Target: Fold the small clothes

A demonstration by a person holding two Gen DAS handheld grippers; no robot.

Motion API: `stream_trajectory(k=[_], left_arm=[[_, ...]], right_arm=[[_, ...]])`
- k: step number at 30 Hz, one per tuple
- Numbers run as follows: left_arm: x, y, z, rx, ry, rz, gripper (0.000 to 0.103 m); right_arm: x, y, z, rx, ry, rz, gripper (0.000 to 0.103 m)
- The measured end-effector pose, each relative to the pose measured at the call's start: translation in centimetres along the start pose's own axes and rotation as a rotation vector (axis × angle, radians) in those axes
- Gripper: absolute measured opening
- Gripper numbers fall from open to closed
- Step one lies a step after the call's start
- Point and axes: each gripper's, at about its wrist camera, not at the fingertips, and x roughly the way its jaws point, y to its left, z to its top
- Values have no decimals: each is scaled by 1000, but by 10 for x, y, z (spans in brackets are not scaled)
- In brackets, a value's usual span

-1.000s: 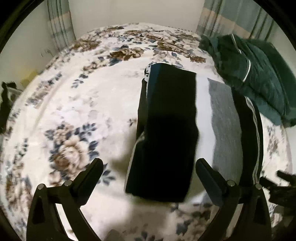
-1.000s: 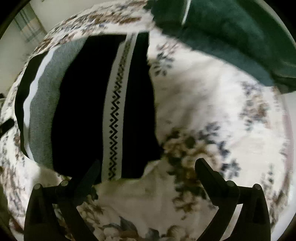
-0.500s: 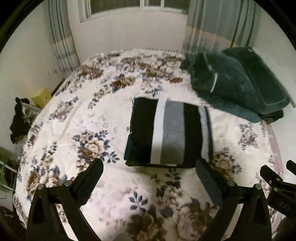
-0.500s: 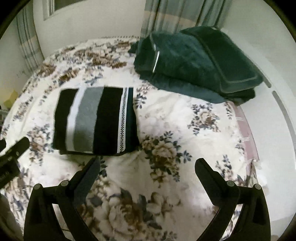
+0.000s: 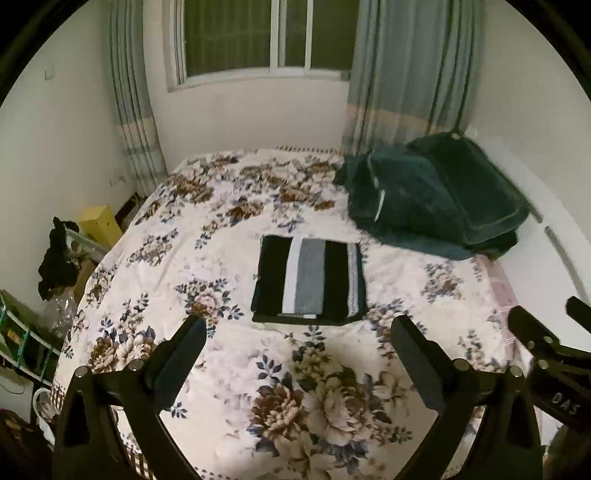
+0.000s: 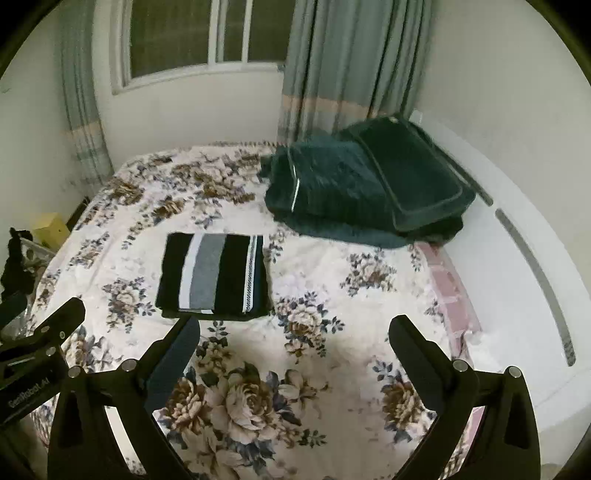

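A folded garment point(image 5: 309, 279) with black, white and grey stripes lies flat in a neat rectangle on the floral bedspread point(image 5: 229, 258). In the right wrist view the same folded garment point(image 6: 214, 276) sits left of centre. My left gripper point(image 5: 297, 341) is open and held well back above the near part of the bed, nothing between its fingers. My right gripper point(image 6: 293, 341) is also open and empty, equally far from the garment. The right gripper's body point(image 5: 546, 354) shows at the right edge of the left wrist view.
A dark green blanket pile point(image 5: 432, 195) lies at the bed's far right corner, by the wall. Curtains point(image 5: 406, 74) and a window point(image 5: 269, 33) are behind the bed. A yellow box point(image 5: 99, 223) and dark clutter point(image 5: 57, 258) stand beside the bed's left edge.
Both grippers have pulled back and up from close over the folded garment, so it now looks small and the whole bed and window are in view. The garment lies still.
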Motion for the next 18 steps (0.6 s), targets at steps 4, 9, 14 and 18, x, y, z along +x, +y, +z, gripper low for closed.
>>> stream_trajectory(k=[4, 9, 14, 18], left_arm=[[-47, -6, -3, 22, -66, 20, 102], [-87, -7, -6, 19, -120, 29, 102], [-113, -7, -10, 7, -155, 37, 102], [-124, -6, -15, -12, -147, 33, 102]], right_arm=[[-52, -11, -4, 12, -51, 24, 103], [-106, -25, -7, 30, -111, 41, 103], [-144, -33, -8, 29, -153, 57, 103], [-160, -37, -8, 25, -166, 68, 103]])
